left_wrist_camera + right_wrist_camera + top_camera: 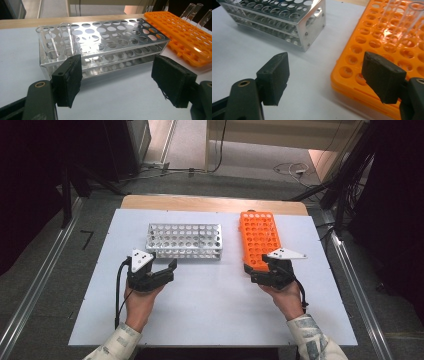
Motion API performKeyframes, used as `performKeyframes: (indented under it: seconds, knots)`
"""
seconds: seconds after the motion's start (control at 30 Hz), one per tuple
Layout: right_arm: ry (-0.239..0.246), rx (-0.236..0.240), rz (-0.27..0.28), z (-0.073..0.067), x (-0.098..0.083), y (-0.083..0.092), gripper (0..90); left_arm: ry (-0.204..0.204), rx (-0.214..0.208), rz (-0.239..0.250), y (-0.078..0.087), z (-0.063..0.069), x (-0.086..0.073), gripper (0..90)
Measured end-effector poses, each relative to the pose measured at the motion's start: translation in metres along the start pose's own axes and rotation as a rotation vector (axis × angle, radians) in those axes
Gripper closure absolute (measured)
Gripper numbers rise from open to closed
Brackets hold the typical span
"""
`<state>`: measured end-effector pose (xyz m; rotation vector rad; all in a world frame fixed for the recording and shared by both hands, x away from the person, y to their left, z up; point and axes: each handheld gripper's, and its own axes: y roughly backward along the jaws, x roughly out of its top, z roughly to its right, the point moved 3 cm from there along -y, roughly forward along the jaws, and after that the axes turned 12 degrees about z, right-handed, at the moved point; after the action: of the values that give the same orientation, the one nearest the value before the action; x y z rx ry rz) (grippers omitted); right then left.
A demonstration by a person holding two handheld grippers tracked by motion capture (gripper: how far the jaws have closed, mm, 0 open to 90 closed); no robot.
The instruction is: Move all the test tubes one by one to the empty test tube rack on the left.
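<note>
At the left of the table [100,320], the left gripper [167,270] is held just in front of the metal rack [184,240], its jaws wide apart with nothing between them. In the left gripper view the rack [105,42] is seen straight ahead, beyond the two black pads [72,80], with its long axis running across the line of the jaws. Two clear glass tubes [53,41] are seated upright in the holes at its left end; the remaining holes appear vacant.

Further right, the orange rack [259,240] is laid with its long axis running away from the person, roughly square to the metal rack and well apart from it. The right gripper [257,272] is held at the near end of this rack, touching or just short of its edge; which of the two cannot be told. Its jaws are likewise spread wide and nothing is gripped. In the right gripper view the near corner of the orange rack [372,57] is seen between and behind the pads, and clear tubes [412,22] are seen standing further back and to the right.

The remaining tubes are judged nearer to the right hand [287,295] than to the left hand [140,302], and a reach forward along the orange rack's long axis is judged necessary to take one.
</note>
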<state>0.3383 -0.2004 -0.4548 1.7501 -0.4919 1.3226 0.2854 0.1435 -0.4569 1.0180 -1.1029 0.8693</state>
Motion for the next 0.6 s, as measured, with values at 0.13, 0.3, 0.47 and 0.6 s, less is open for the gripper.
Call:
performKeyframes:
  seconds: [0.13, 0.3, 0.47, 0.6]
  knots:
    - [-0.014, -0.028, 0.006, 0.008, 0.001, 0.001, 21.4, -0.003, -0.005, -0.001, 0.000, 0.001, 0.000, 24.6]
    - [-0.034, -0.078, 0.019, 0.018, 0.002, 0.000, 23.1, -0.007, -0.006, -0.004, -0.001, 0.002, -0.001, 24.6]
    - [-0.048, -0.155, 0.022, 0.025, 0.004, -0.008, 25.7, -0.010, -0.008, -0.006, -0.002, 0.004, -0.001, 24.7]
    - [-0.039, -0.210, 0.011, 0.030, 0.005, -0.019, 30.3, -0.010, -0.007, -0.007, -0.002, 0.003, -0.001, 24.8]
